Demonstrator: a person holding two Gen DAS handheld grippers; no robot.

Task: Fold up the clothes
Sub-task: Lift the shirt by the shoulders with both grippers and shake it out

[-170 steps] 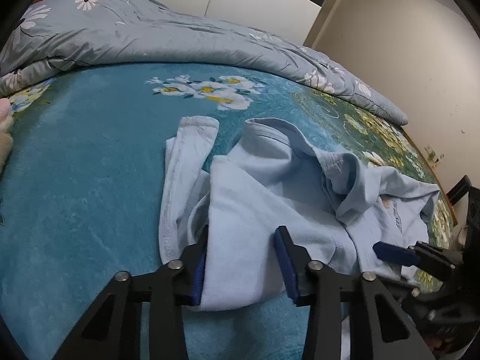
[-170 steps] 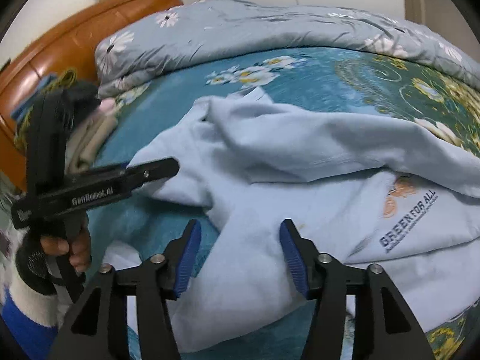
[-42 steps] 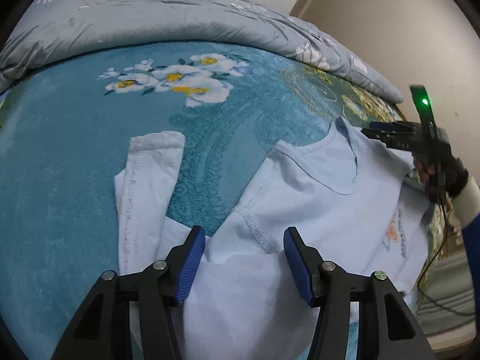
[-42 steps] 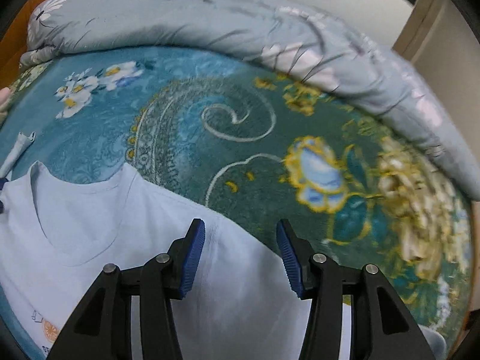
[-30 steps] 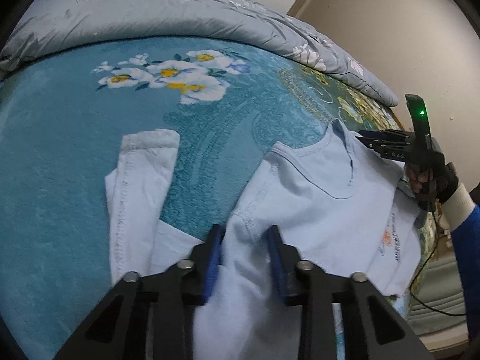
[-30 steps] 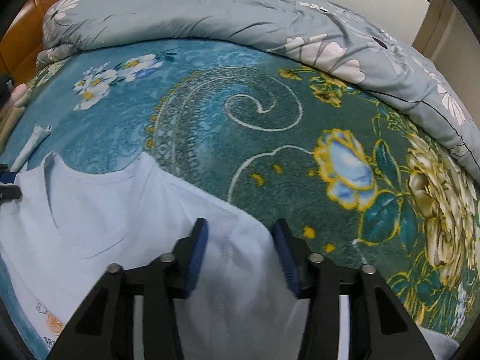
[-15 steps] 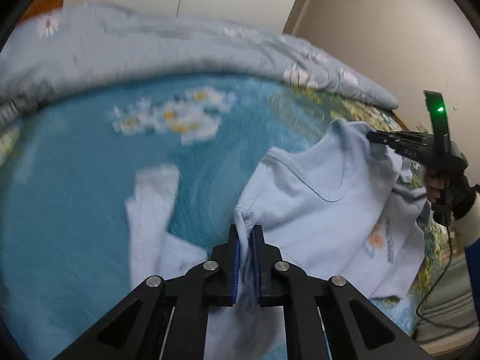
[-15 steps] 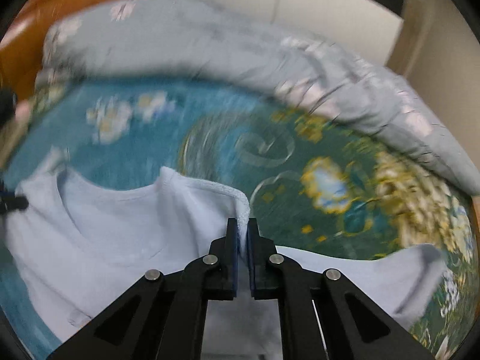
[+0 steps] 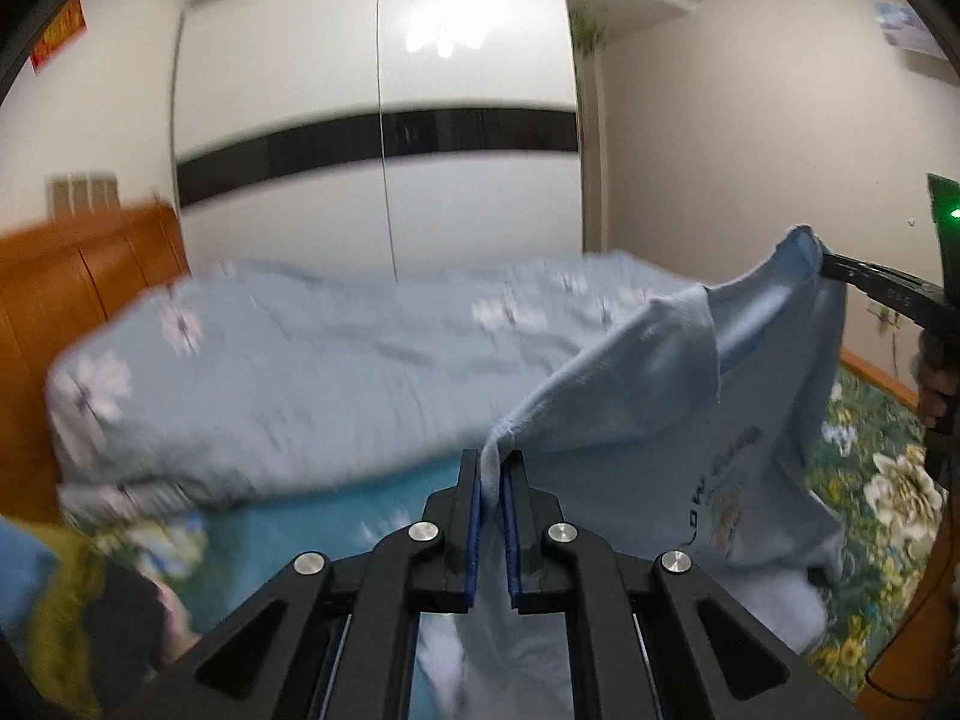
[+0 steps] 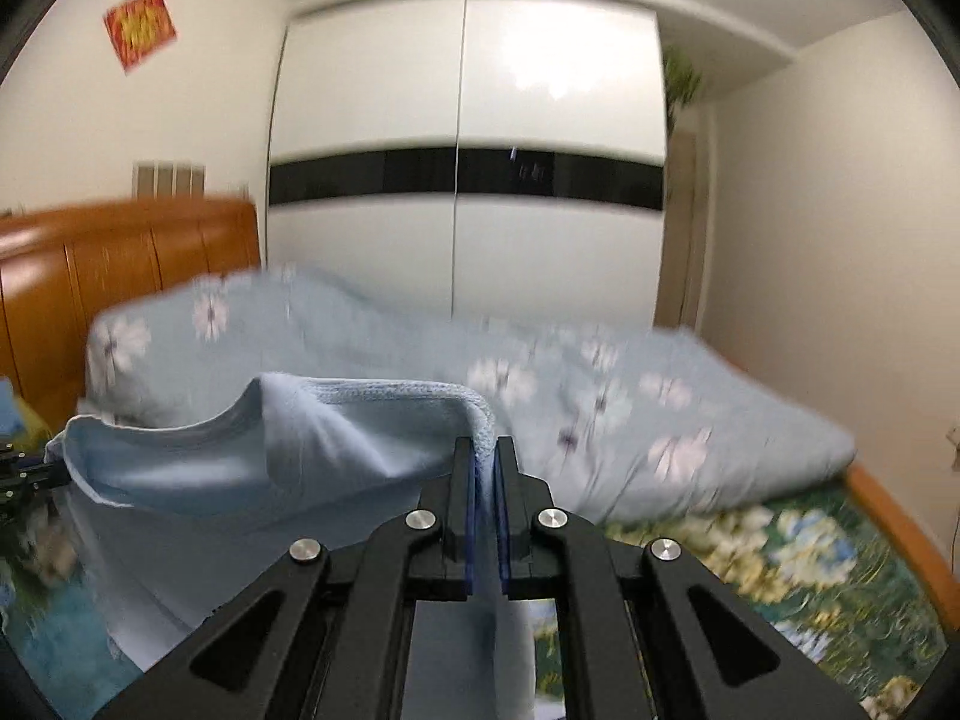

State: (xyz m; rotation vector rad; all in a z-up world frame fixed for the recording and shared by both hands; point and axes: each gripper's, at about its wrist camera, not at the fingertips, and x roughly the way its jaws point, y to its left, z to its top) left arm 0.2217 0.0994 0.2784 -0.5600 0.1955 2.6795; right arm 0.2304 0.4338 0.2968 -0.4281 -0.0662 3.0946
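A light blue T-shirt (image 9: 672,420) with a printed chest logo hangs in the air, stretched between my two grippers above the bed. My left gripper (image 9: 492,468) is shut on one shoulder of the shirt. My right gripper (image 10: 483,456) is shut on the other shoulder; the collar (image 10: 240,450) sags to its left. In the left wrist view the right gripper (image 9: 840,267) shows at the far right, holding the shirt's upper corner. The shirt's lower part droops toward the bed.
A rolled grey floral quilt (image 9: 300,372) lies across the back of the bed, also in the right wrist view (image 10: 600,408). The teal floral bedspread (image 9: 288,534) lies below. An orange wooden headboard (image 10: 120,270) is left, a white wardrobe (image 10: 468,180) behind. Piled clothes (image 9: 72,618) sit at left.
Both grippers, shut on the shirt's shoulders, have lifted it off the bed. The views have tilted up from the bedspread to the wardrobe and walls.
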